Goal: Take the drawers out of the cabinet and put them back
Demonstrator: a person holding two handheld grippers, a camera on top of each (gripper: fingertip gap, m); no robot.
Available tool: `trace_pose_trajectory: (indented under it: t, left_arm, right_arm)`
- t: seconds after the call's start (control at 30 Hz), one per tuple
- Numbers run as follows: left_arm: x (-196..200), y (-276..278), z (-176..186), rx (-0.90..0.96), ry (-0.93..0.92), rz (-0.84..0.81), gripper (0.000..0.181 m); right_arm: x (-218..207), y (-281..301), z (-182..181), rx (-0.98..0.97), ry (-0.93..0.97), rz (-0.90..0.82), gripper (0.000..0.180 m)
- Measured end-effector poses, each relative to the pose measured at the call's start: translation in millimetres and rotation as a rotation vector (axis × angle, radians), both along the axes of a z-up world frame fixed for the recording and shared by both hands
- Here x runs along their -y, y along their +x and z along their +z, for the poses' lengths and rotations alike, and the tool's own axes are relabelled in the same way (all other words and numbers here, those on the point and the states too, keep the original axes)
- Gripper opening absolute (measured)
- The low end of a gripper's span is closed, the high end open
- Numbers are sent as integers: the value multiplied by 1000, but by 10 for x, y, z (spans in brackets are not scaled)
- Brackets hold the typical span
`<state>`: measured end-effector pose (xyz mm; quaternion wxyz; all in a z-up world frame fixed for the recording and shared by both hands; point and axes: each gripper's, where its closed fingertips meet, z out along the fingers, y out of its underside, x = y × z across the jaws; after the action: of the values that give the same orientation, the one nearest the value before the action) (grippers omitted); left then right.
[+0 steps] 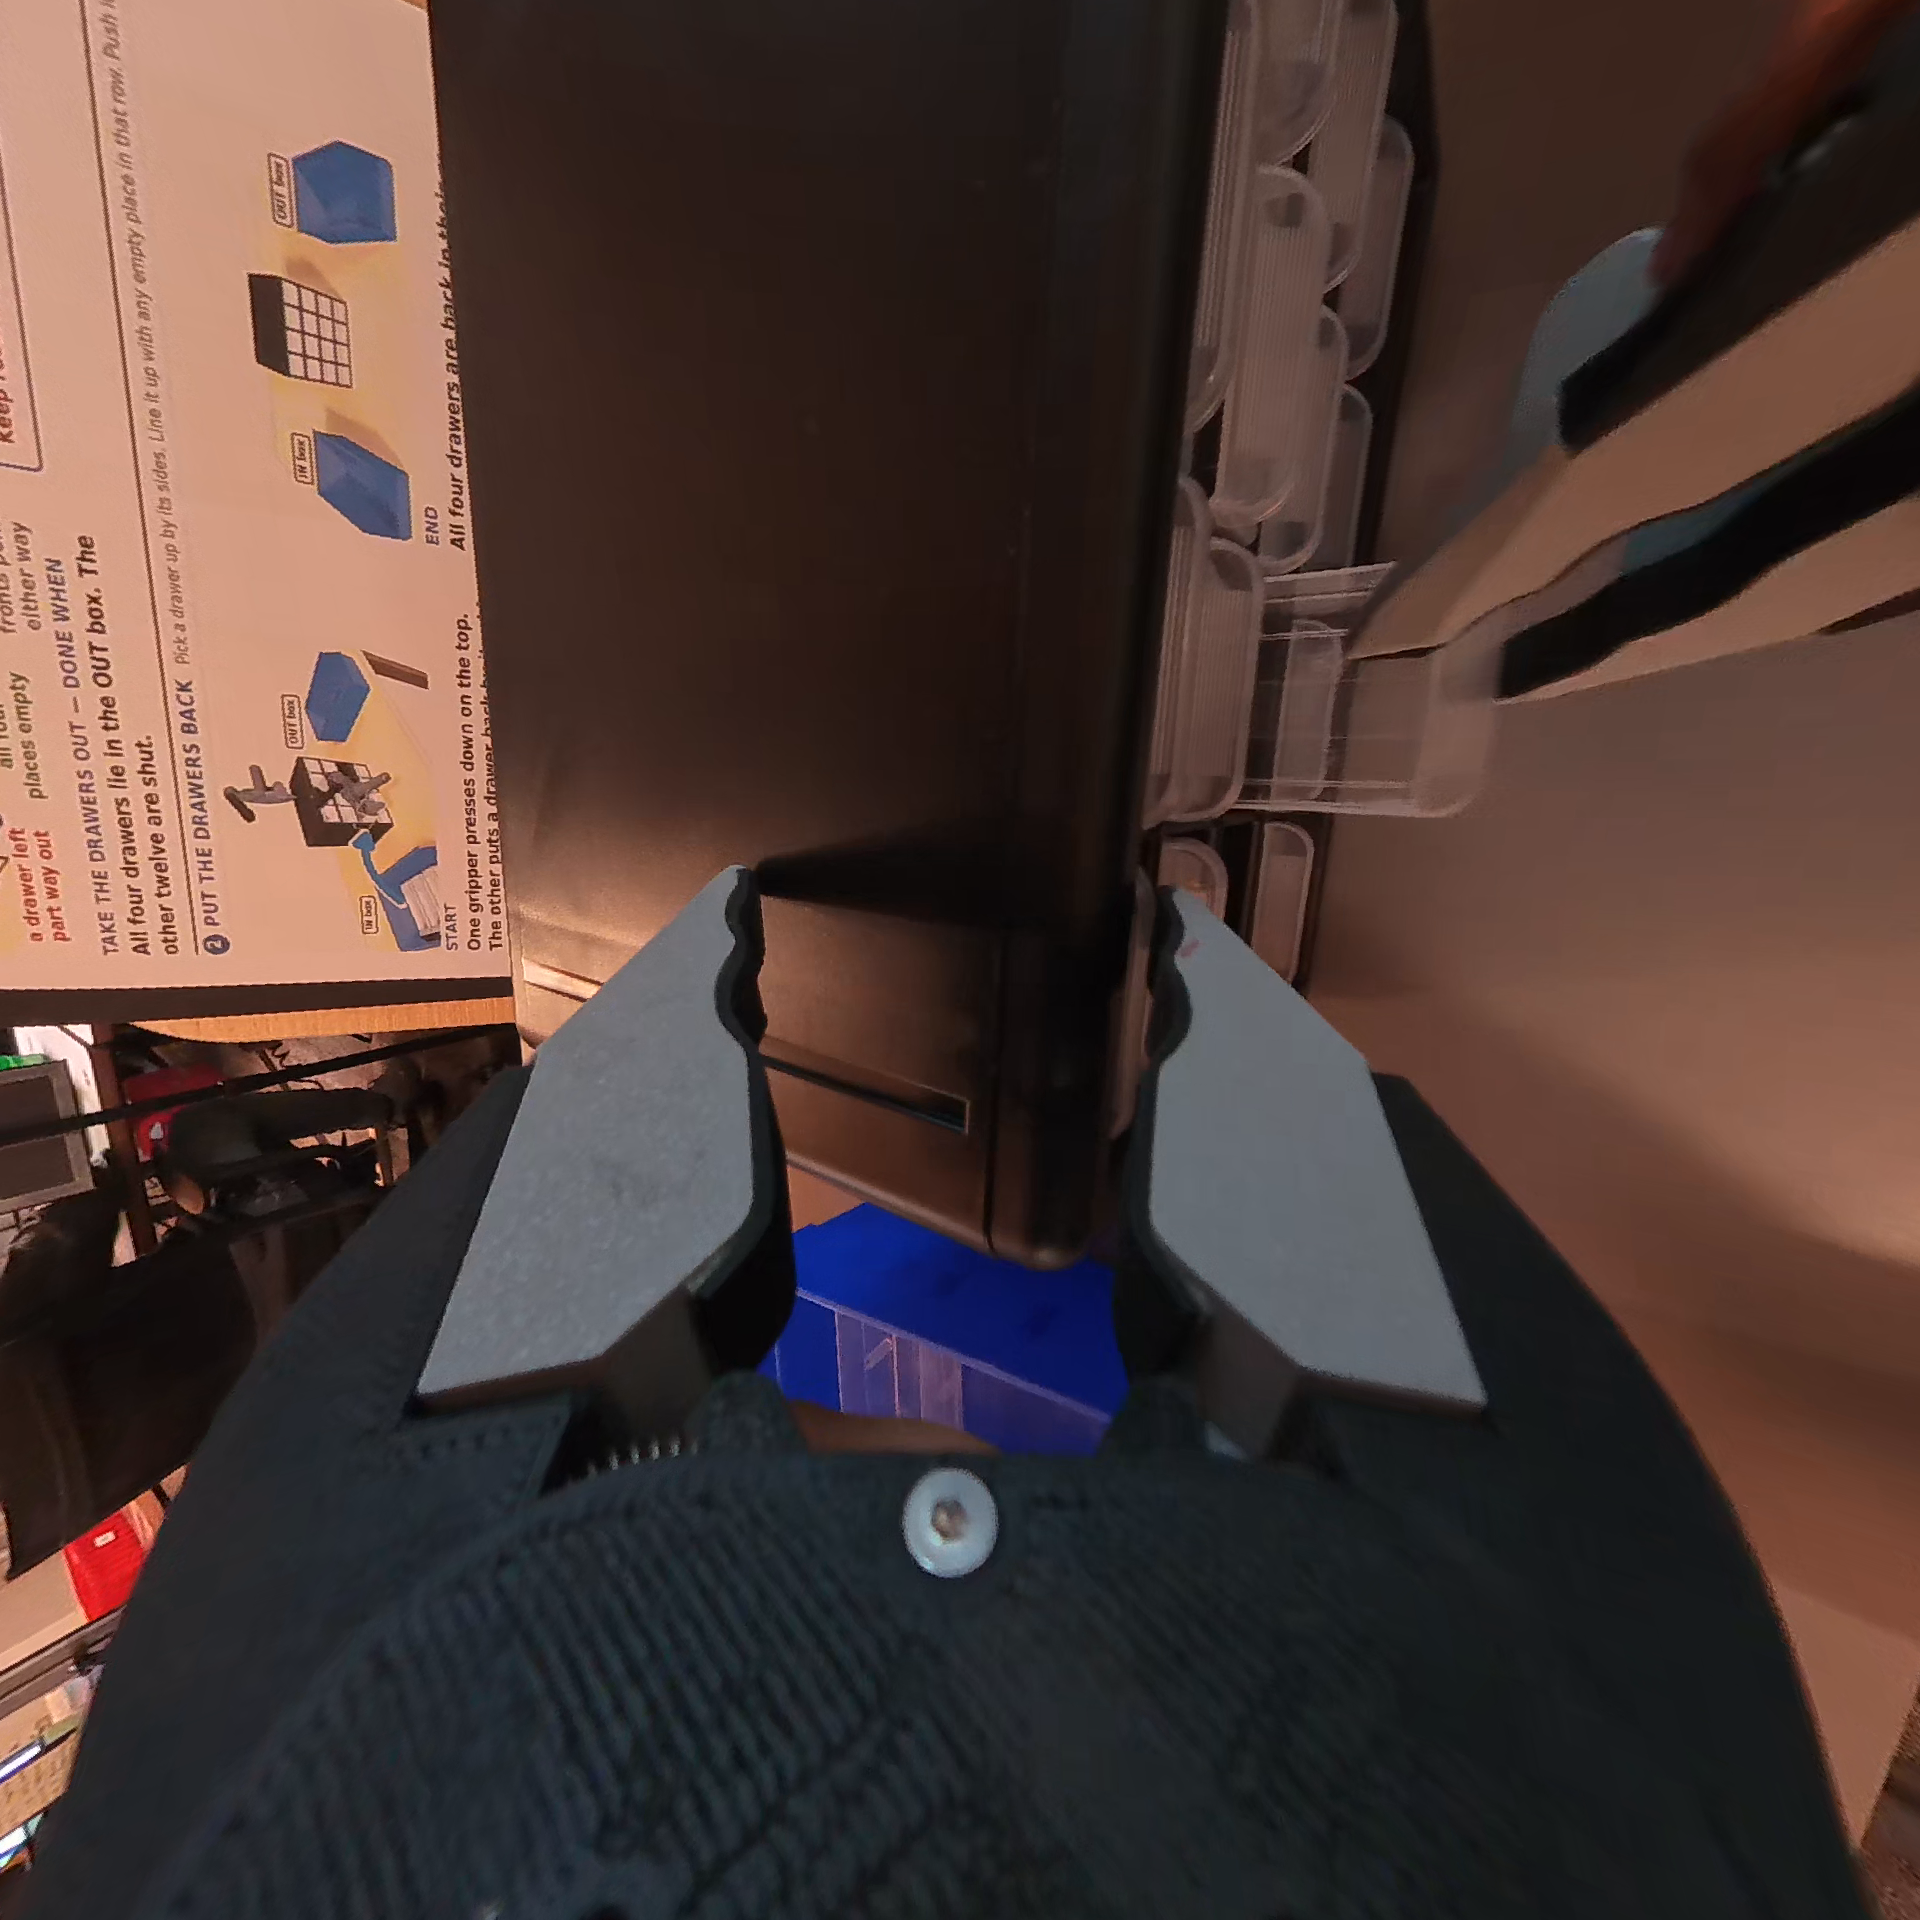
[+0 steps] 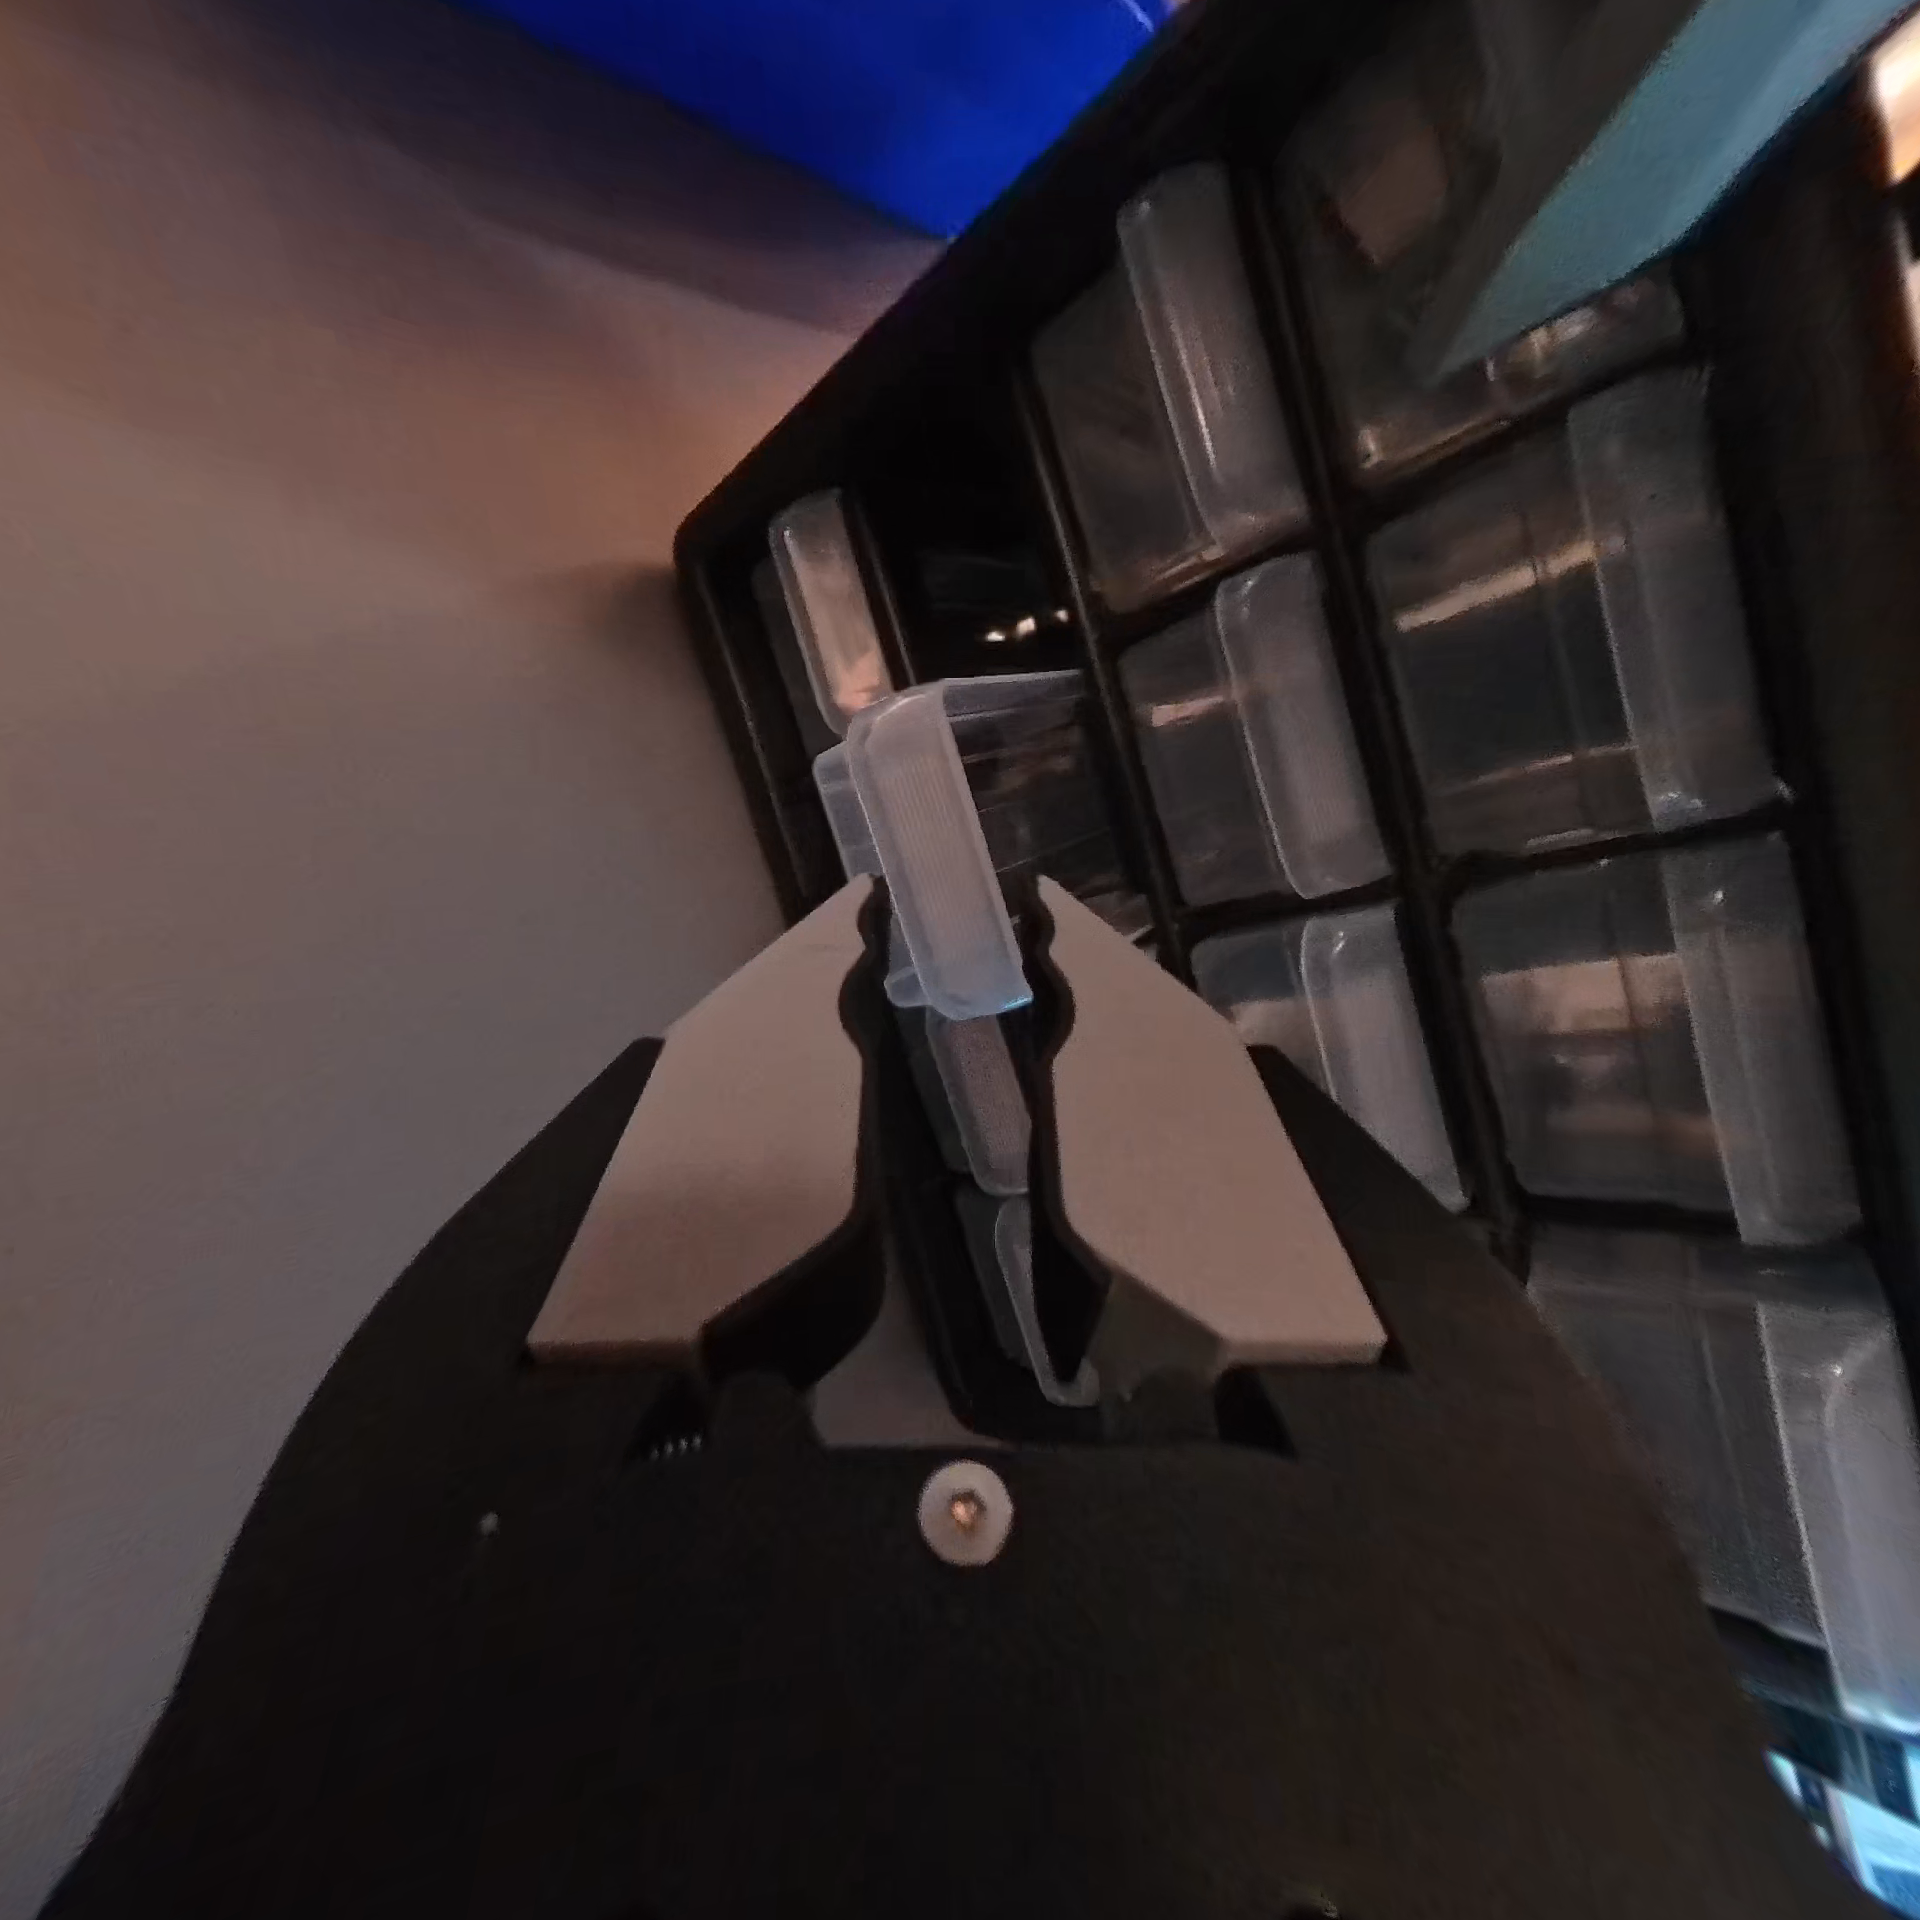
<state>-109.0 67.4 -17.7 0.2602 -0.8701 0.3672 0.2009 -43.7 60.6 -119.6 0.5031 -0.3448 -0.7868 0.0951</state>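
The black cabinet (image 1: 831, 520) fills the left wrist view, with rows of clear drawers (image 1: 1278, 343) on its right face. My left gripper (image 1: 951, 935) is open, its fingers astride the cabinet's near edge. In the right wrist view my right gripper (image 2: 956, 909) is shut on the handle of a clear drawer (image 2: 935, 831) that sticks partly out of the cabinet (image 2: 1455, 831) in the edge column. The same drawer (image 1: 1351, 727) and the right gripper's fingers (image 1: 1662, 592) show blurred in the left wrist view. The slot (image 2: 977, 603) beside the drawer looks dark and empty.
A blue box (image 1: 935, 1340) sits beyond the cabinet, behind my left gripper, and also shows in the right wrist view (image 2: 831, 83). A printed instruction sheet (image 1: 208, 468) stands at the left. Dark shelves and clutter (image 1: 156, 1195) lie beyond it. The pale tabletop (image 1: 1610, 1039) spreads in front of the drawers.
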Motion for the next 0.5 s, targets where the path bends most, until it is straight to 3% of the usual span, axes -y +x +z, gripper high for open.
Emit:
trace_pose_trajectory:
  t: [0.17, 0.3, 0.4, 0.47, 0.5]
  left_arm:
    - [10, -6, 4, -15, -13, 5, 74]
    - [21, -12, 8, -18, -15, 4, 74]
    - [30, -15, 14, -6, -9, 0, 74]
    - [37, -17, 18, 2, -4, -1, 73]
    - [41, -19, 19, 4, -2, -1, 73]
  right_arm:
    - [-150, -135, 81, -57, 102, -114, 24]
    - [134, -44, 184, -132, 5, 18, 30]
    - [247, 63, 338, -211, -81, 74, 18]
    - [447, 112, 210, -121, -188, 178, 0]
    - [450, 101, 120, -72, -213, 173, 0]
